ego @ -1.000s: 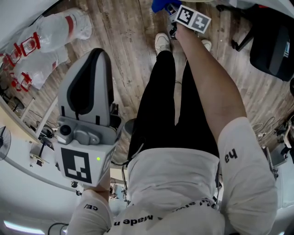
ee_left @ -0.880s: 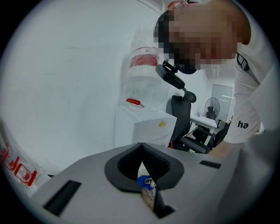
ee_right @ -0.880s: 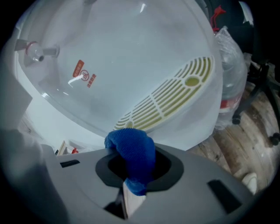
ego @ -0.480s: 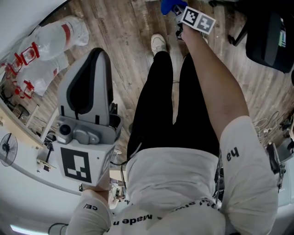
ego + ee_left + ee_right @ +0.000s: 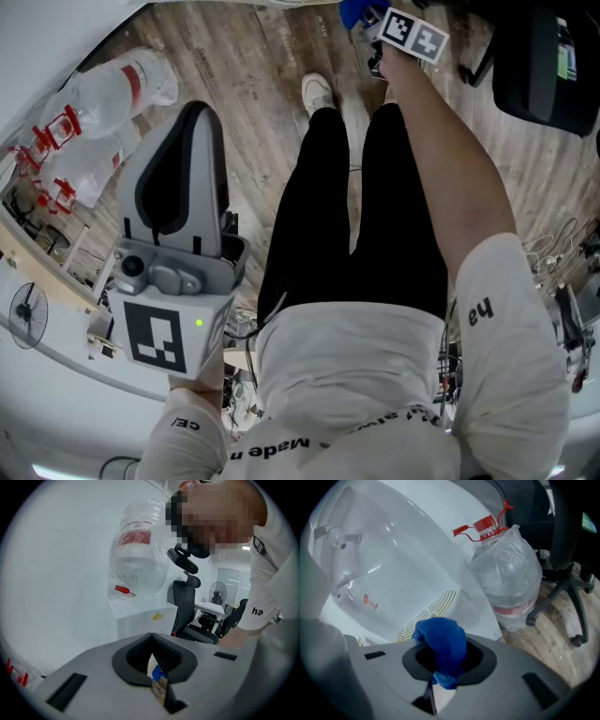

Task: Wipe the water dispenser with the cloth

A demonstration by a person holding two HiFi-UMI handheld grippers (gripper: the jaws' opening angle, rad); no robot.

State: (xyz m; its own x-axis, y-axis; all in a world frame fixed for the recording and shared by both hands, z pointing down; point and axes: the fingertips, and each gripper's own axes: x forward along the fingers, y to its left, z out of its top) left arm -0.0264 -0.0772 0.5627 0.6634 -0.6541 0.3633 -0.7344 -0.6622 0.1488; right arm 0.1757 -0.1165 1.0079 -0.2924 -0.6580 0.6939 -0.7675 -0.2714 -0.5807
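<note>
Holds left gripper (image 5: 156, 679) close by the body, jaws pinched together, empty. Clamps blue cloth (image 5: 443, 645) in right gripper (image 5: 439, 686), bunched, long axis along the jaws, tip pointing at water dispenser (image 5: 393, 569) near its vent.

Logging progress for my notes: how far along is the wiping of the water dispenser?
Done: the cloth is gripped in the right gripper. In hand: it is held up to the water dispenser near its vent; contact is unclear. To do: the wiping itself; the left gripper is shut and empty.
</note>
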